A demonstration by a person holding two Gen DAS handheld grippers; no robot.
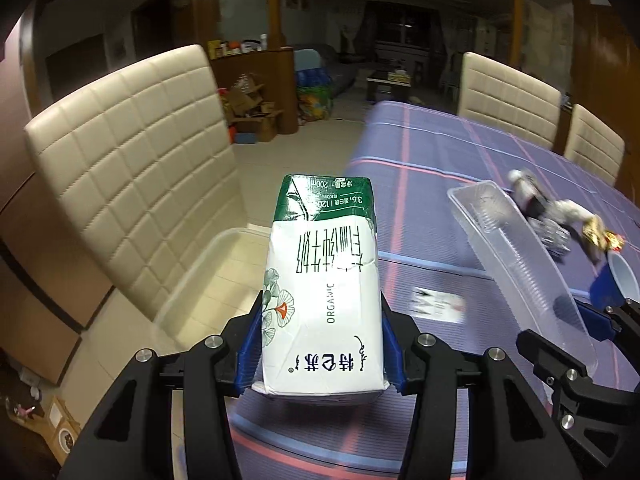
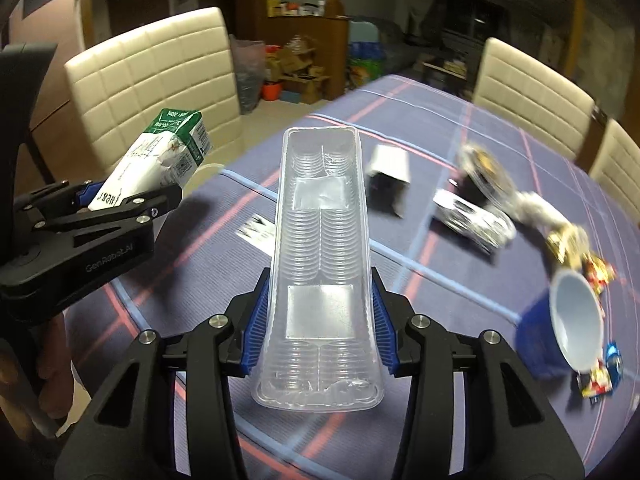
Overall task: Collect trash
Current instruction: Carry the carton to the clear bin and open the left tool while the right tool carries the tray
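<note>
While the left gripper (image 1: 320, 356) has its blue-padded jaws pressed against both sides of a white and green cardboard milk carton (image 1: 320, 292), the carton is held off the table, its green end pointing away and its print upside down to the camera; in the right wrist view that same carton (image 2: 156, 164) hangs past the table's left edge, tilted up and to the right; the right gripper (image 2: 318, 328) is likewise clamped on a long clear ribbed plastic tray (image 2: 320, 248), its pads squeezing the tray's two long walls near the nearer end, the tray lifted and reaching out over the purple striped tablecloth (image 2: 224, 264); a small white printed label (image 2: 258, 230) lies flat on the cloth just left of the tray; towards the right edge a blue paper cup (image 2: 560, 332) lies on its side with its pale mouth facing the camera, bright foil sweet wrappers (image 2: 600, 376) just beside it; farther along the same side sit blurred silver and gold wrappers (image 2: 480, 216), and nearer the middle a small white and black open box (image 2: 390, 178); below the left edge a clear plastic bin (image 1: 208, 268) rests on the floor beside a cream quilted dining chair (image 1: 132, 176); two more cream chairs (image 2: 528, 88) stand at the far right edge.
</note>
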